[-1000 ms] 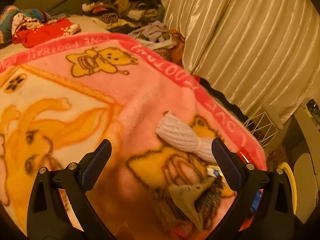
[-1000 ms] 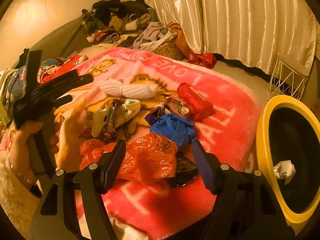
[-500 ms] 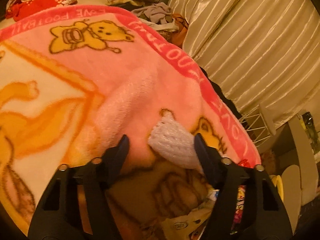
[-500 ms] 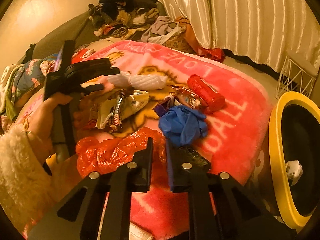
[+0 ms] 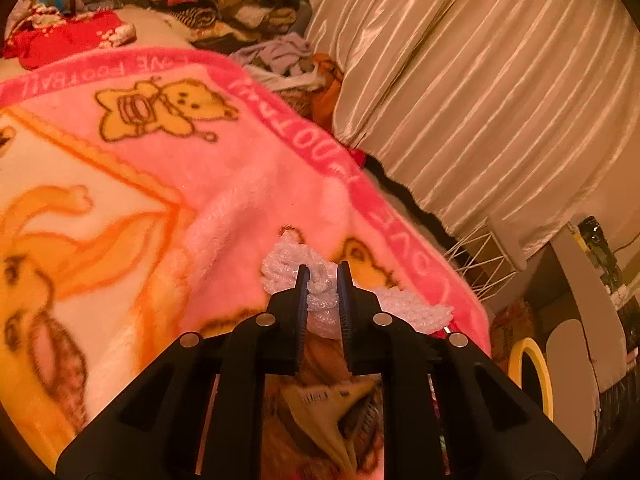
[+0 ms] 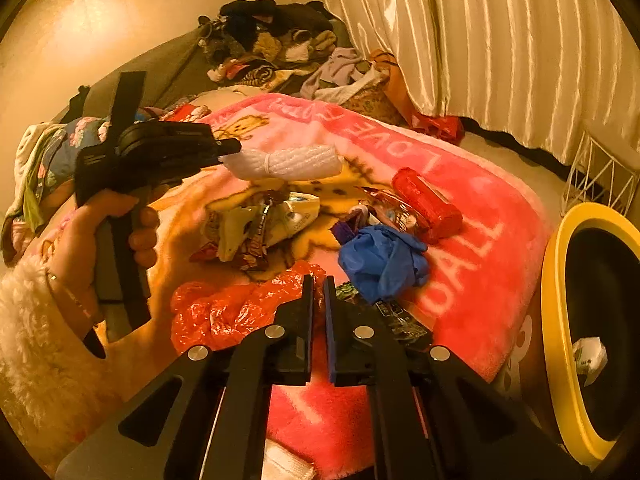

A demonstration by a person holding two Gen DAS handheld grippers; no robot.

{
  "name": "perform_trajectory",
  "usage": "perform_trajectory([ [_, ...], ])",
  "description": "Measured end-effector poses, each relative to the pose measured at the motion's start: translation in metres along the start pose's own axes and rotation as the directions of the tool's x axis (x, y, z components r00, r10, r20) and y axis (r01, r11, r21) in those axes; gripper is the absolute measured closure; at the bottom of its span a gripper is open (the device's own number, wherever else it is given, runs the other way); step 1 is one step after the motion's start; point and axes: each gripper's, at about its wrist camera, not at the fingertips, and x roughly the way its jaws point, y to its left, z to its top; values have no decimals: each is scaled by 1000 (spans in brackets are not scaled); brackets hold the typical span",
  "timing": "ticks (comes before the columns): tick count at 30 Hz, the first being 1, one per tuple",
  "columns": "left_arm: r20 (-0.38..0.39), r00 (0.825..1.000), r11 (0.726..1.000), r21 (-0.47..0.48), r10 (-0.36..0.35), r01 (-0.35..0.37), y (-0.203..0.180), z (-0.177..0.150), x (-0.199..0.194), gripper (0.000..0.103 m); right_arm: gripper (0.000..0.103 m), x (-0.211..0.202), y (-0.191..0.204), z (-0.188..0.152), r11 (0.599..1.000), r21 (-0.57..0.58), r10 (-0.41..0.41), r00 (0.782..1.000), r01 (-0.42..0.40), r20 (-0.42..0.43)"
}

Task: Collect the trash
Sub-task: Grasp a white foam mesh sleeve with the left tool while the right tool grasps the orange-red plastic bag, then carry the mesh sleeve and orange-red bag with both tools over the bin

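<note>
Trash lies on a pink cartoon blanket (image 6: 480, 240). My left gripper (image 5: 323, 274) has its jaws closing tight, and the pads pinch a white foam net bundle (image 5: 288, 268). In the right wrist view a hand holds that left gripper (image 6: 230, 148) at the end of the white bundle (image 6: 288, 162). My right gripper (image 6: 319, 282) has its jaws closing, nearly together, on an edge of the crumpled orange plastic bag (image 6: 232, 308). A blue glove (image 6: 380, 260), a red roll (image 6: 426, 204) and snack wrappers (image 6: 256, 228) lie beyond it.
A yellow-rimmed bin (image 6: 556, 320) stands at the right with a crumpled paper (image 6: 586, 360) inside. A white wire basket (image 6: 600, 176) sits by the curtain. Clothes (image 6: 280, 52) are piled at the far end. A dark wrapper (image 6: 396, 316) lies by the glove.
Both grippers went from wide open to shut. The left one moved forward onto the white bundle and closed on it. The right one closed on the orange bag.
</note>
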Motion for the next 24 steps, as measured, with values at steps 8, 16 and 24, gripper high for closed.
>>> perform_trajectory([
  [8,82,997,999,41,-5,1,-8,-13,-47,94,99,-9,7,-3,999,-46,10,1000,-9,30],
  [16,110,994,998,61,0,-7,-10,-27,-75,94,100,-23,18,-6,996,-88,25,997,-18,79],
  [24,132,991,995,101,4,-17,-16,-34,-96,94,100,-43,27,-6,993,-113,53,989,-37,138],
])
